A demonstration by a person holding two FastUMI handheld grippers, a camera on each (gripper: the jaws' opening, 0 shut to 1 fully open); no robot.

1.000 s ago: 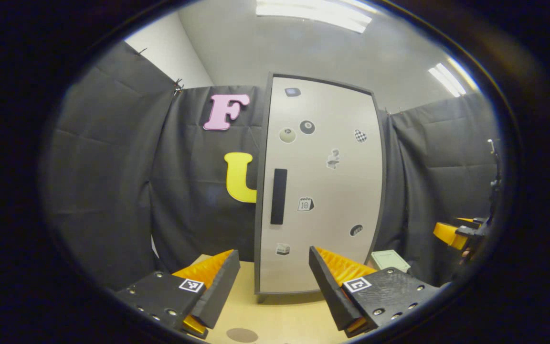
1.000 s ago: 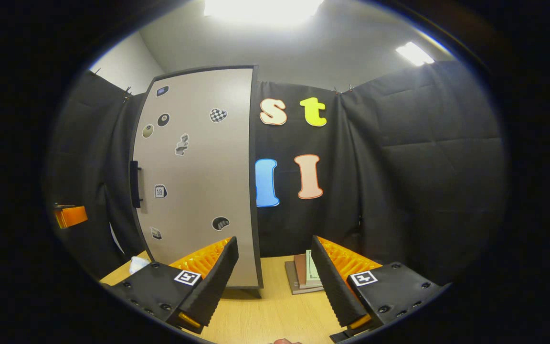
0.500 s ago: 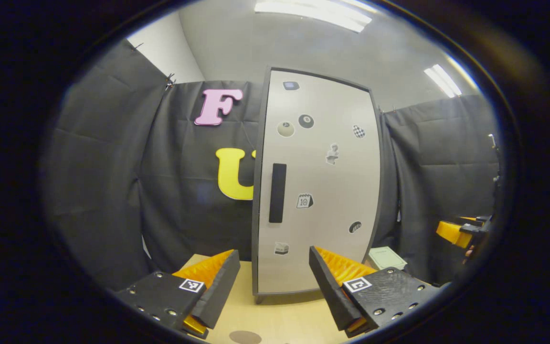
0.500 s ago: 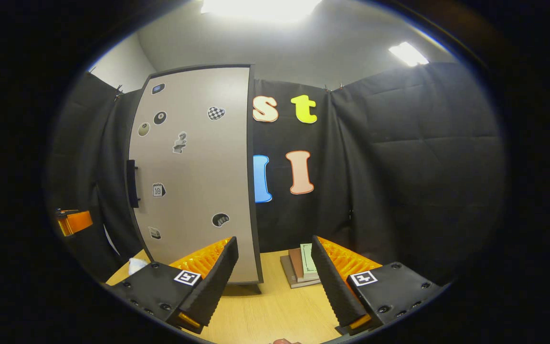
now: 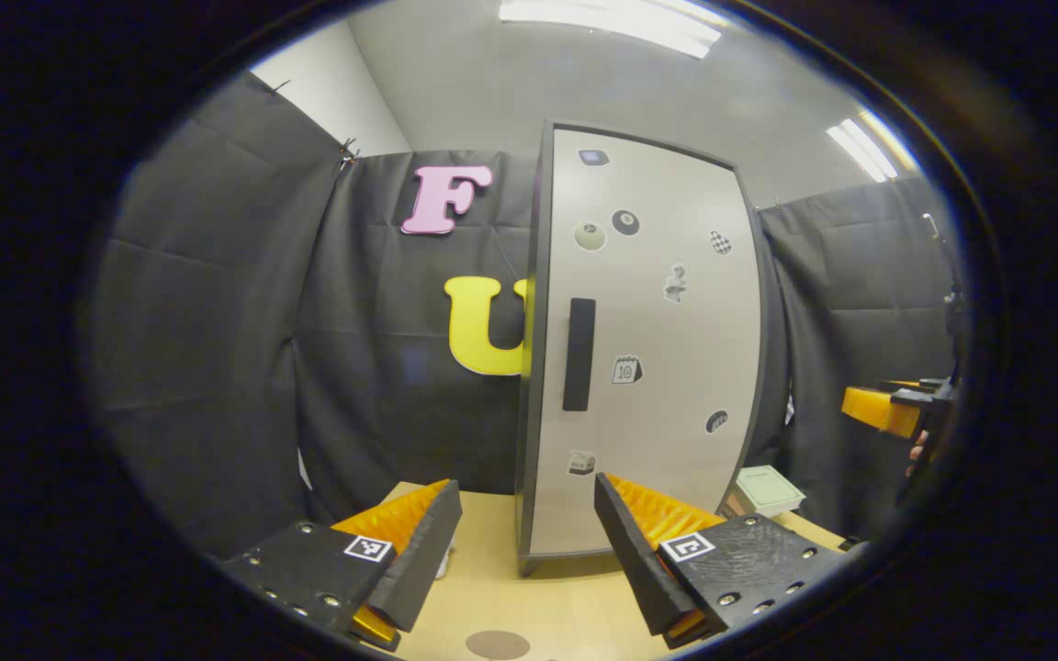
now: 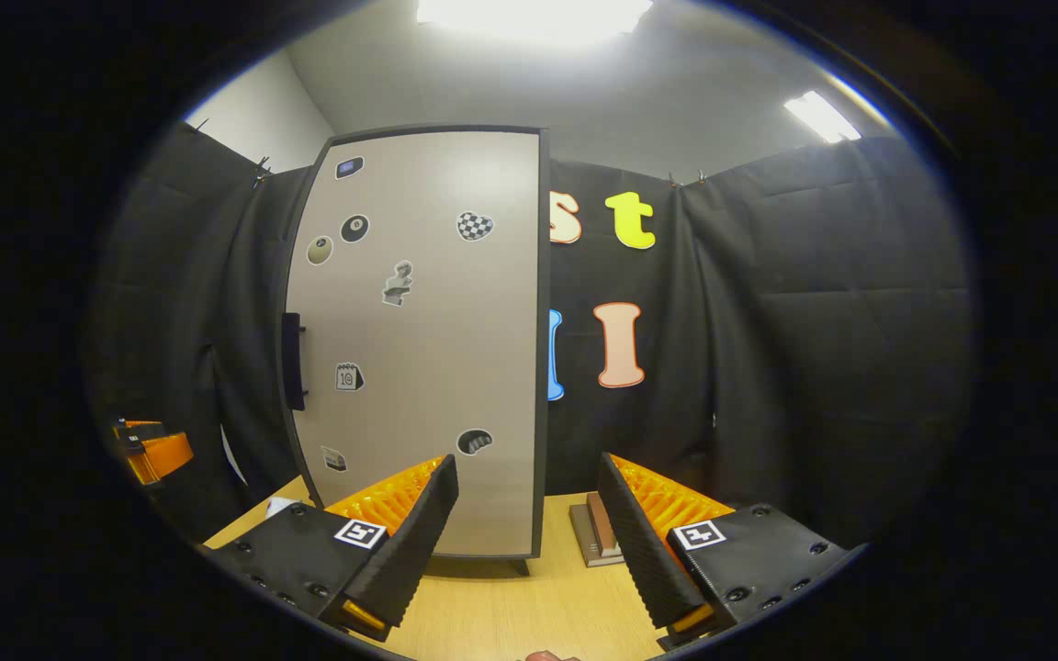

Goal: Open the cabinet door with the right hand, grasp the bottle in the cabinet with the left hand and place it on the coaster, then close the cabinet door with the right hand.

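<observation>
the right claw, wide open and empty, faces the closed cabinet door, whose upright handle lies toward its left edge.

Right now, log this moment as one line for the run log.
stage: approach | cabinet door: shut | handle: untouched | left tongs: open, empty | right tongs: open, empty | coaster: bare
</observation>
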